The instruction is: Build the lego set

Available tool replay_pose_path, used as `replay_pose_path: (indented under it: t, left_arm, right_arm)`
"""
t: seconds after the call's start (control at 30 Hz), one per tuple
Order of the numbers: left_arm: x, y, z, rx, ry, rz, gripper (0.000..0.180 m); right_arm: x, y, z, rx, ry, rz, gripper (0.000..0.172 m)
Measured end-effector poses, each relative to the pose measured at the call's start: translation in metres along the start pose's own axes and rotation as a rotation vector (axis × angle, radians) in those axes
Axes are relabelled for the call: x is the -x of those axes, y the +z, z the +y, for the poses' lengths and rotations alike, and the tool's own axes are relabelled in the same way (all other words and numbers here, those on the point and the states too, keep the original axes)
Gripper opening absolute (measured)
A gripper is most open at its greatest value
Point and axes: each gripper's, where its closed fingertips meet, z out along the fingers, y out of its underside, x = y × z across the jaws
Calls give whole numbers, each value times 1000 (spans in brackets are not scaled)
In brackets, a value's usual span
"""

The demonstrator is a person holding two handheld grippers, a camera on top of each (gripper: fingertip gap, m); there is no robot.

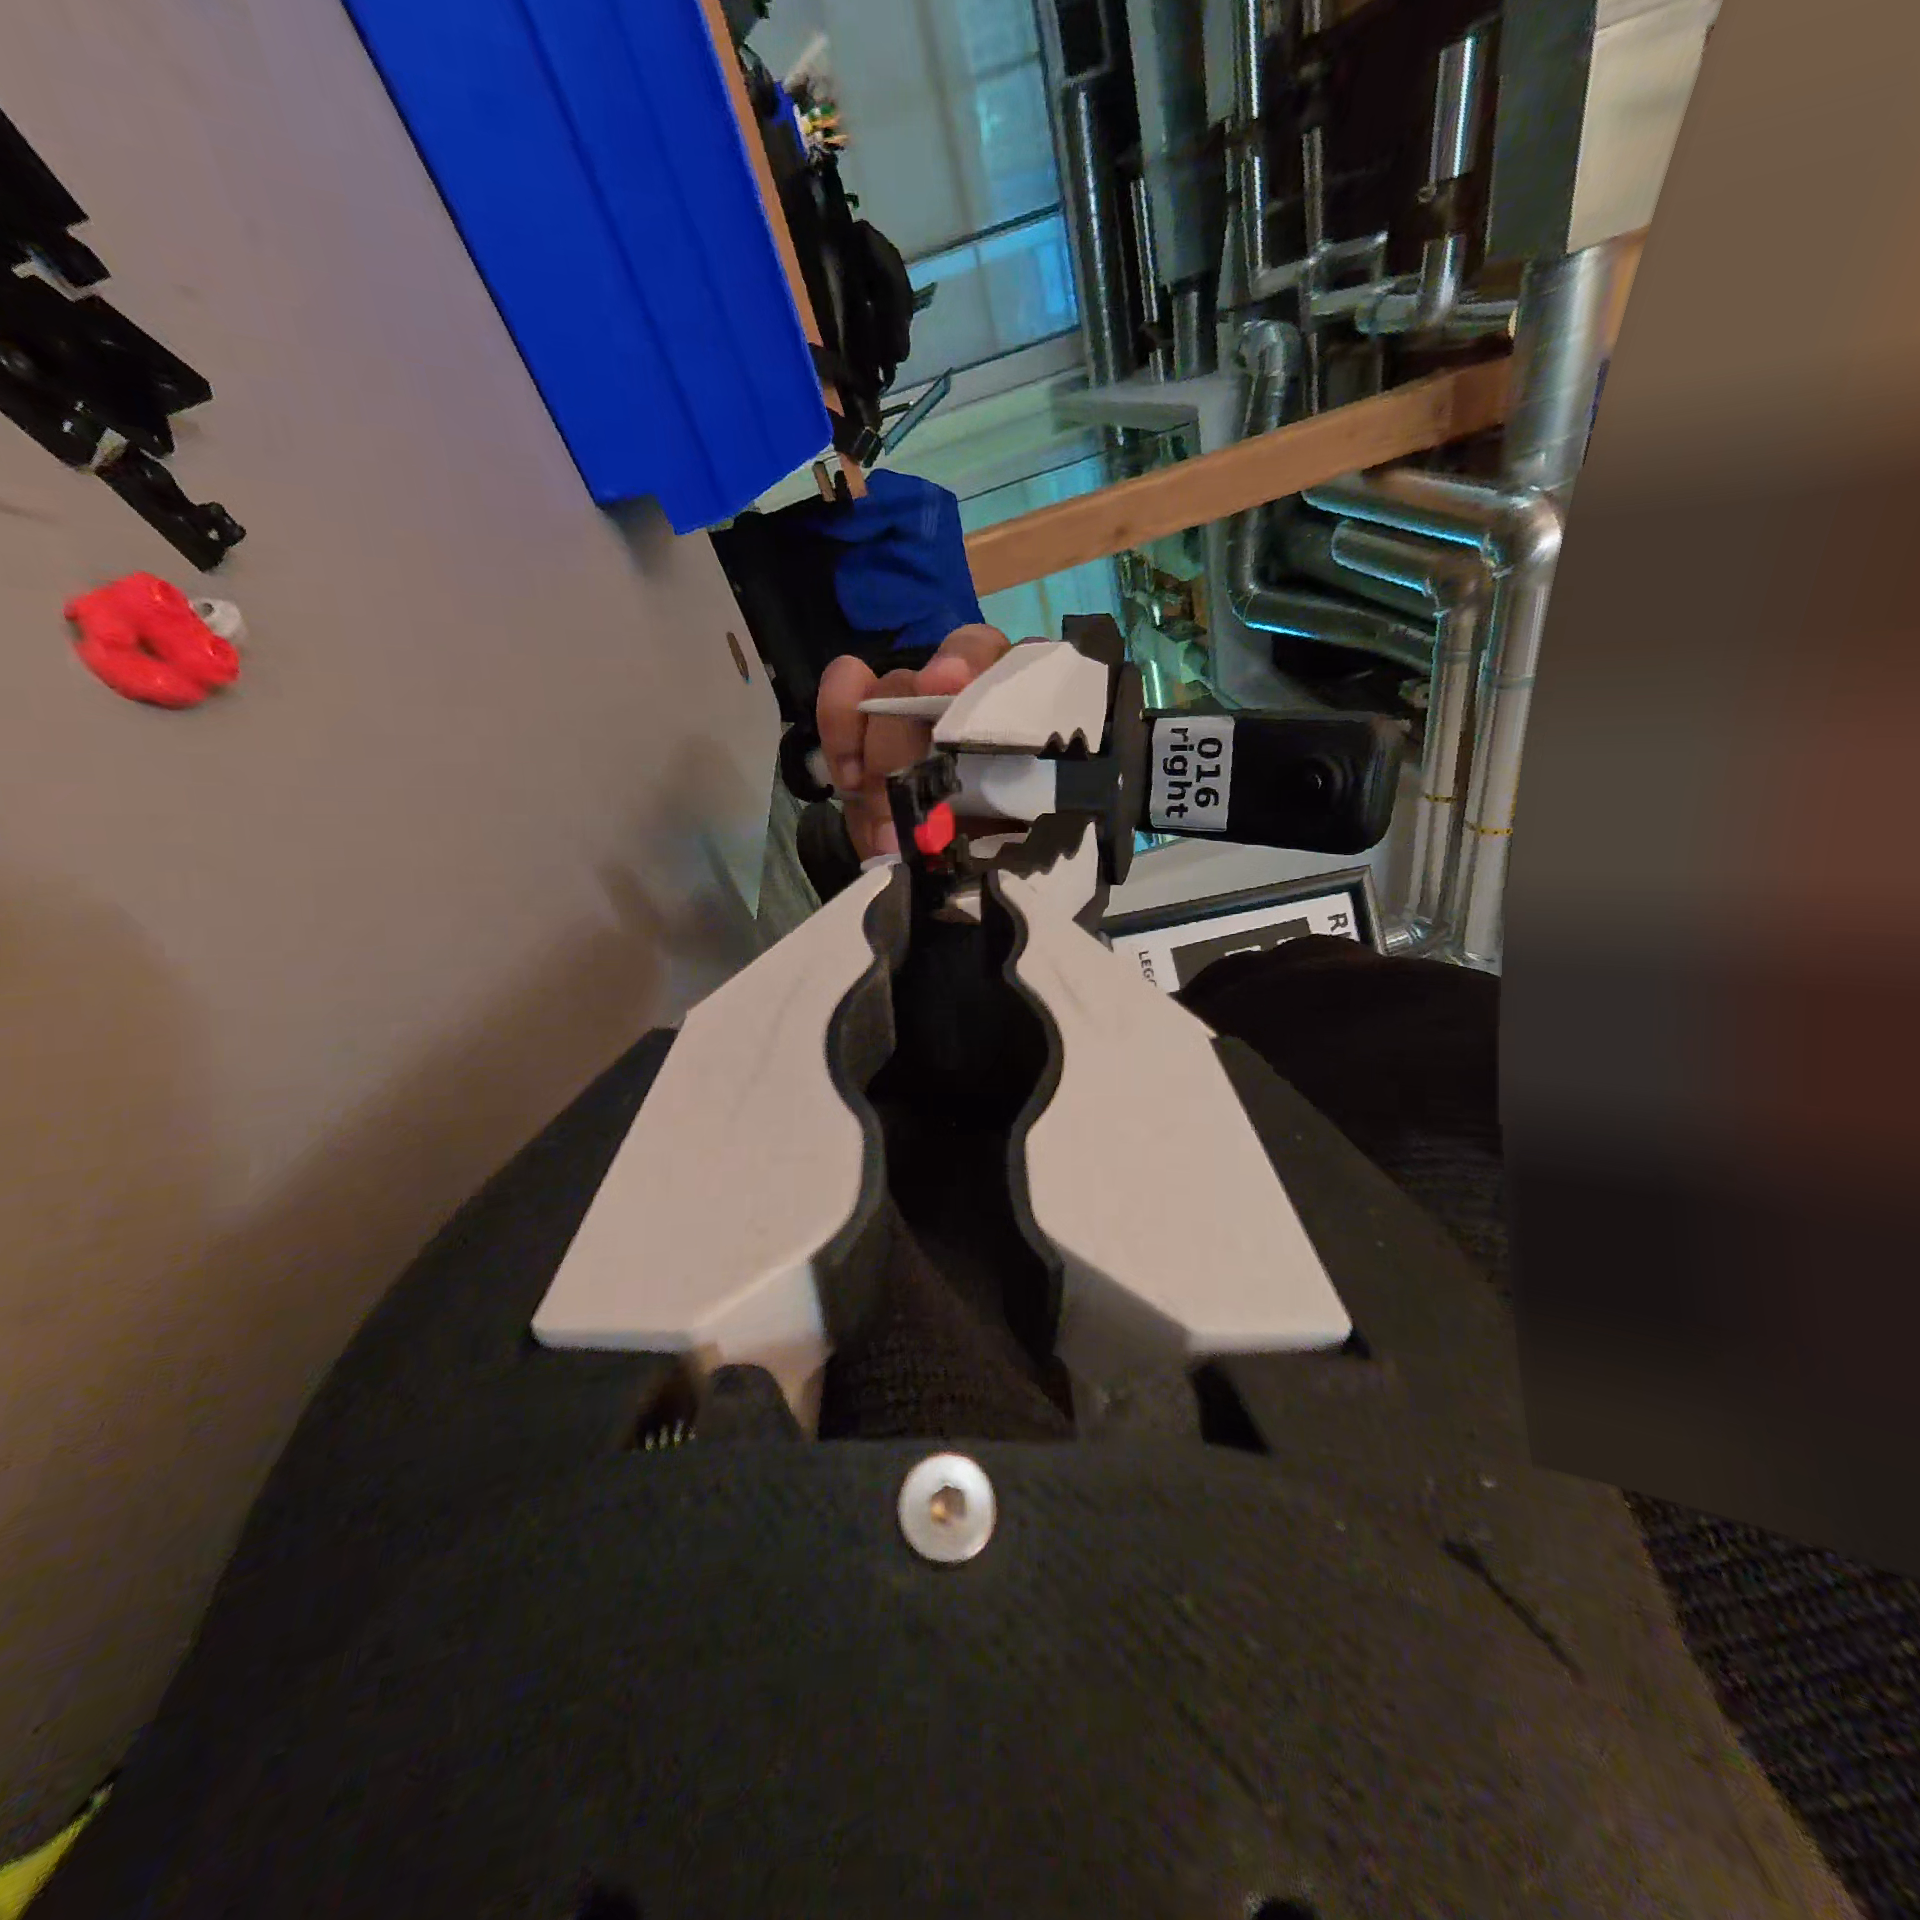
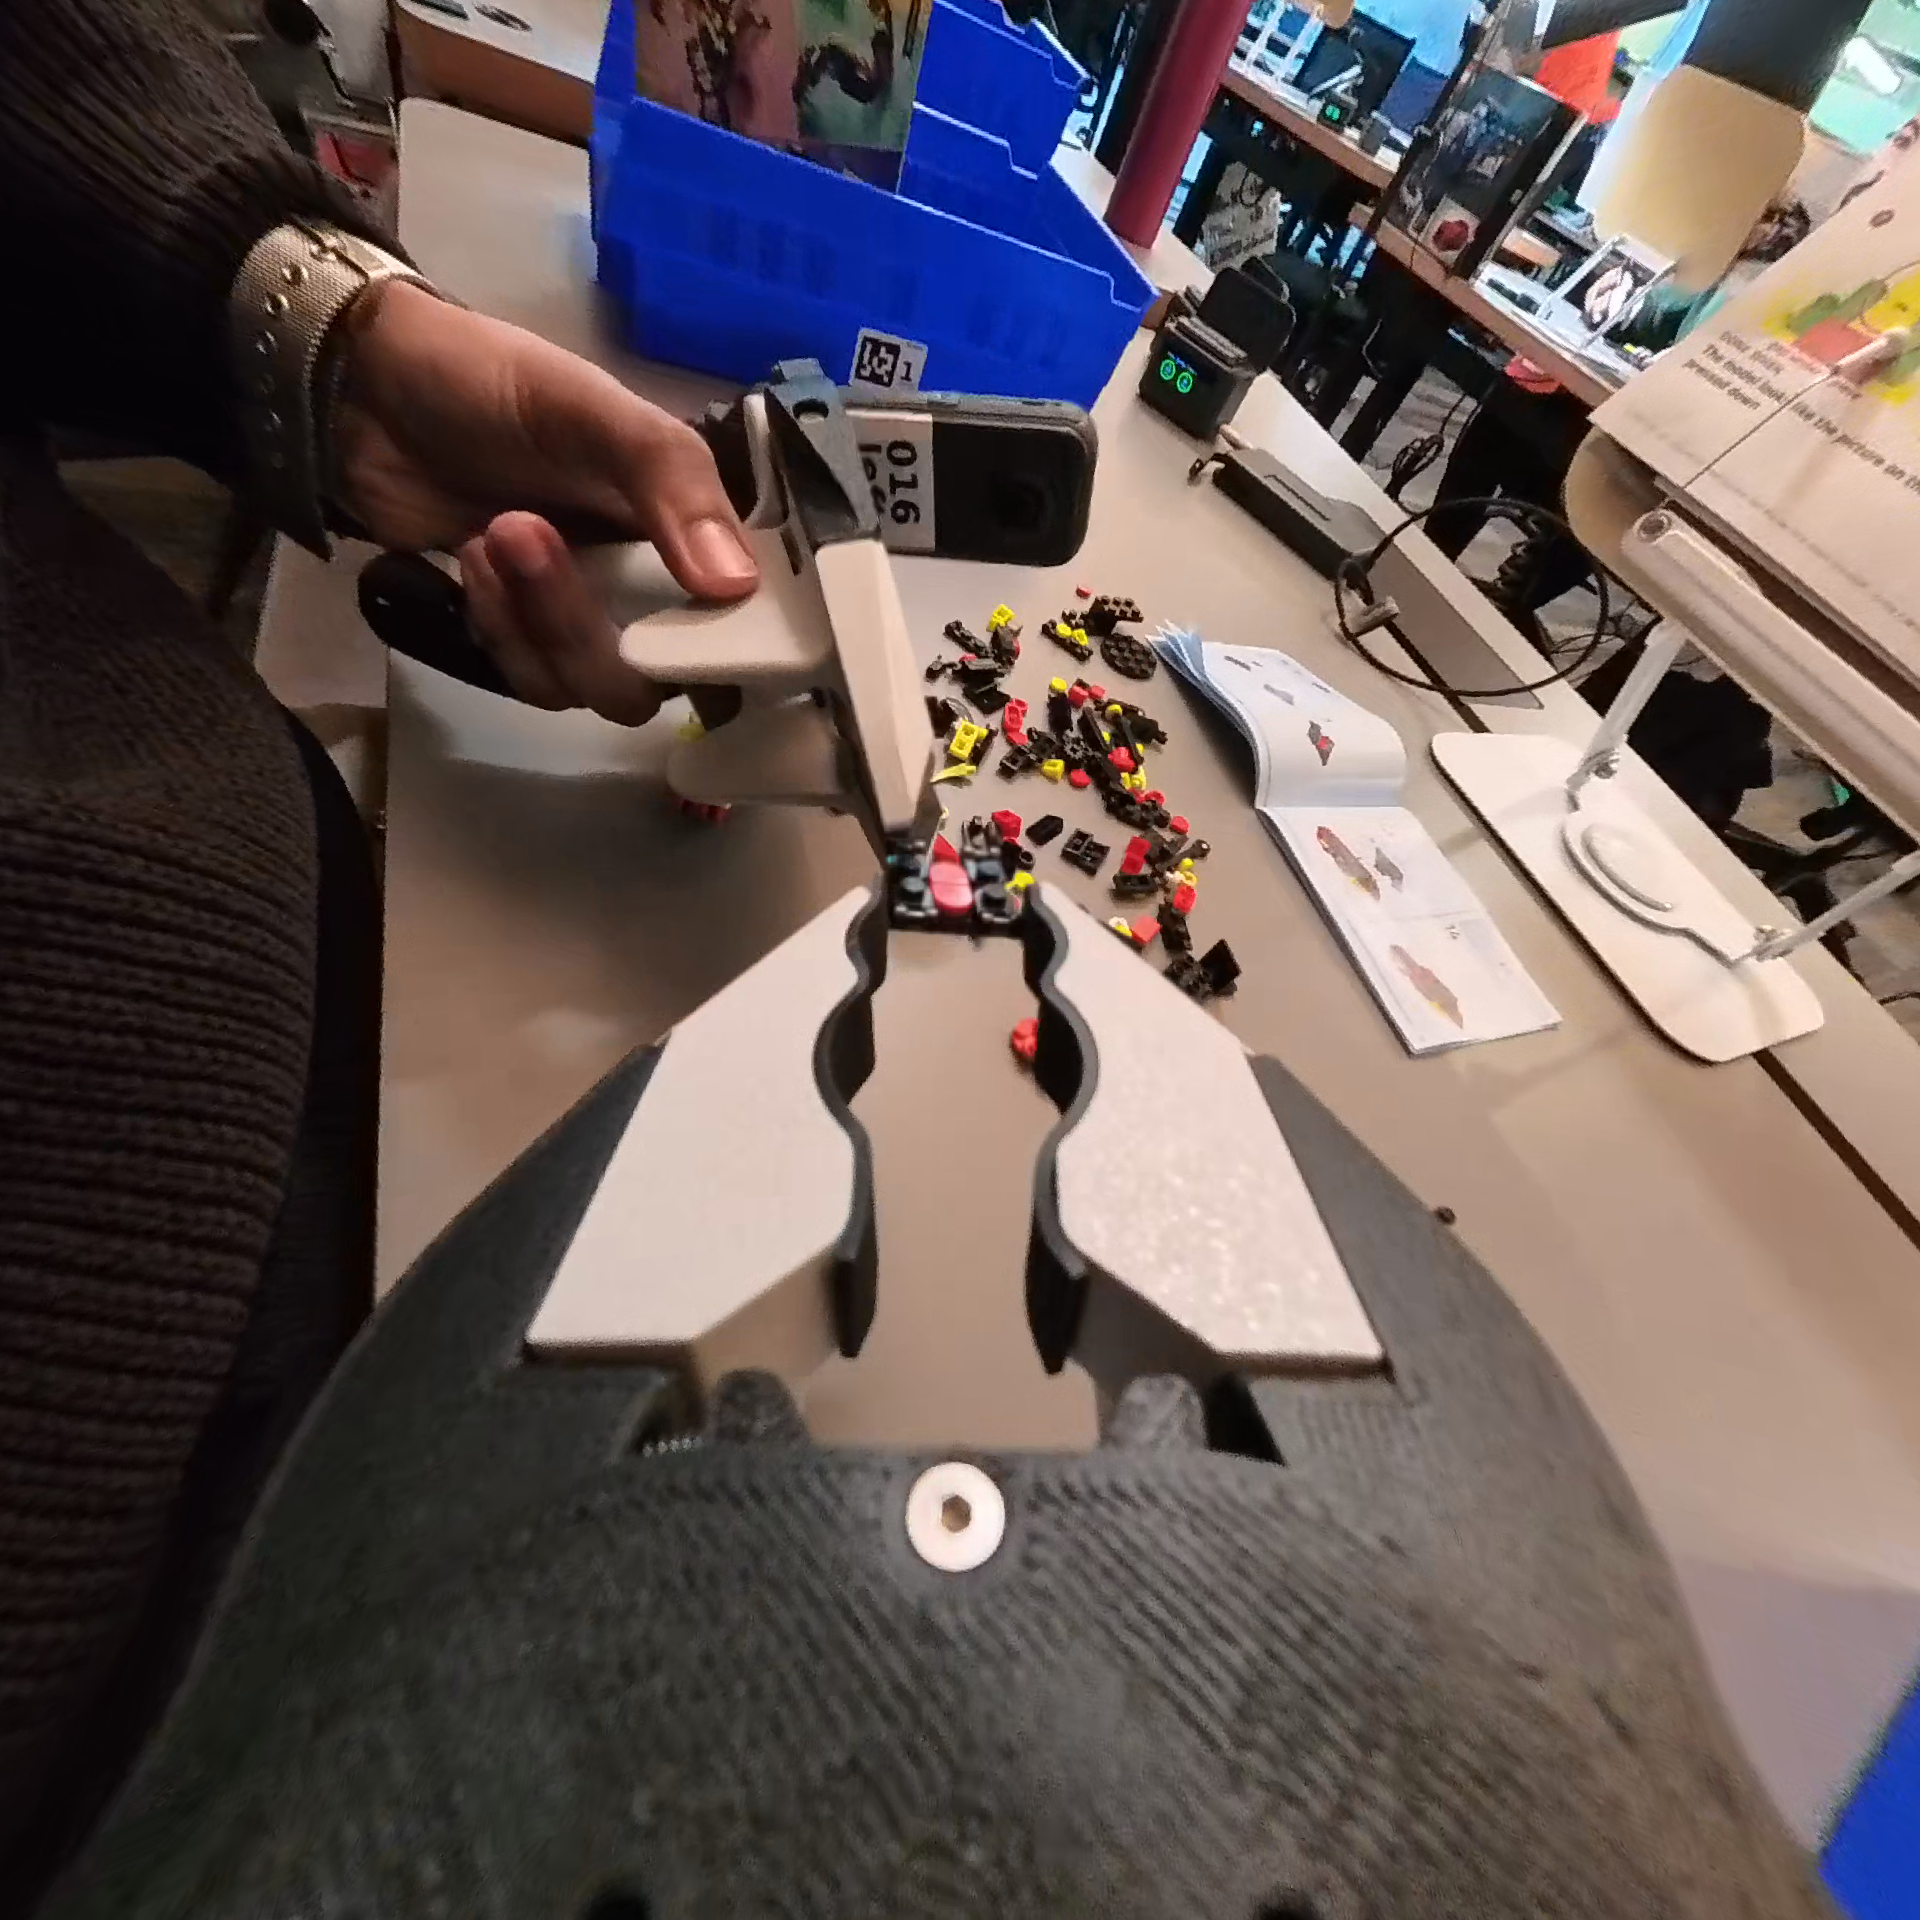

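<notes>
A small black brick assembly with a red piece on top (image 2: 943,885) is held above the table (image 2: 582,987). My right gripper (image 2: 951,914) is shut on it, a pad against each side. My left gripper (image 1: 943,896) reaches in from the upper left in the right wrist view (image 2: 902,826) and is shut on the assembly's far left corner. In the left wrist view the assembly (image 1: 928,831) stands edge-on at my left fingertips, with the right gripper (image 1: 1023,790) clamped on it from the right. A hand holds each gripper.
Several loose black, red and yellow bricks (image 2: 1081,748) lie on the table beyond the grippers. An open instruction booklet (image 2: 1351,831) lies to their right, beside a white lamp base (image 2: 1621,914). A blue bin (image 2: 831,260) stands at the back. One red piece (image 2: 1023,1039) lies under my right finger. My left and right fingertips are right by each other.
</notes>
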Motion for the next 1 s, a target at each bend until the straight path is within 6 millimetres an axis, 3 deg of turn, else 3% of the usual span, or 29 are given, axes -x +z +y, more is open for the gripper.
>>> replay_pose_path:
  t: [0.53, 0.7, 0.87, 1.0]
  left_arm:
    - [-9, 2, 2, 11, -72, 101, 8]
    - [-12, -5, -12, -66, 49, 60, 7]
    - [-11, -7, -19, -93, 271, -84, 7]
    - [-11, -5, -19, -98, 367, -144, 8]
  right_arm:
    - [2, -2, -14, -94, 29, -22, 24]
    - [-11, 0, -10, -107, 324, -43, 47]
    - [-11, 1, -14, -185, 753, -201, 34]
    - [-12, 0, -15, -234, 869, -254, 24]
